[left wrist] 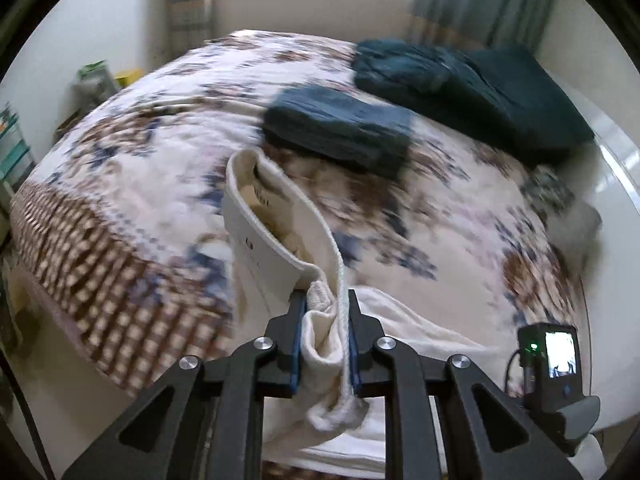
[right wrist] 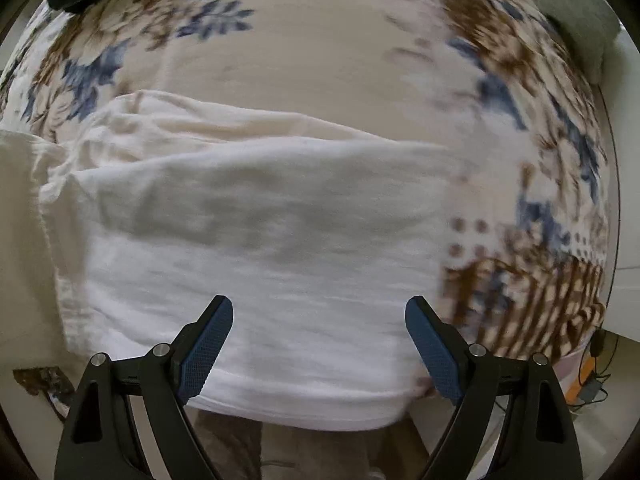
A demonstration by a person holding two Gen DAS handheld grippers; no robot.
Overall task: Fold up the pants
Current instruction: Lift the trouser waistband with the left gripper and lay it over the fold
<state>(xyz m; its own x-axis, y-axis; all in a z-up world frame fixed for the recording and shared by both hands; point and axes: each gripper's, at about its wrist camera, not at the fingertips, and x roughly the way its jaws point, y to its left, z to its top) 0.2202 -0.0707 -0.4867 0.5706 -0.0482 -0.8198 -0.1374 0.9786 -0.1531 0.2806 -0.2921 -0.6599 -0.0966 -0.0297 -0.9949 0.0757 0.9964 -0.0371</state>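
— Left gripper [left wrist: 325,300]: clamping the waistband of the white pants [left wrist: 280,216], lifting that end clear of the floral bedspread [left wrist: 120,152]; probably carrying it over for a fold.

— Right gripper [right wrist: 319,344]: hovering with fingers spread wide, gripping nothing, above the pant legs lying flat at the bed's edge; likely lining up for the hem.

A bed [left wrist: 132,184] under a cream cover printed with brown and blue flowers is carrying everything. White pants [right wrist: 256,216] are lying spread along its near edge. A folded dark teal garment [left wrist: 340,128] is resting toward 12 o'clock of them, and a larger dark teal pile [left wrist: 480,88] is sitting at 1 o'clock, beside a grey cushion [left wrist: 572,216] at the 3 o'clock edge.
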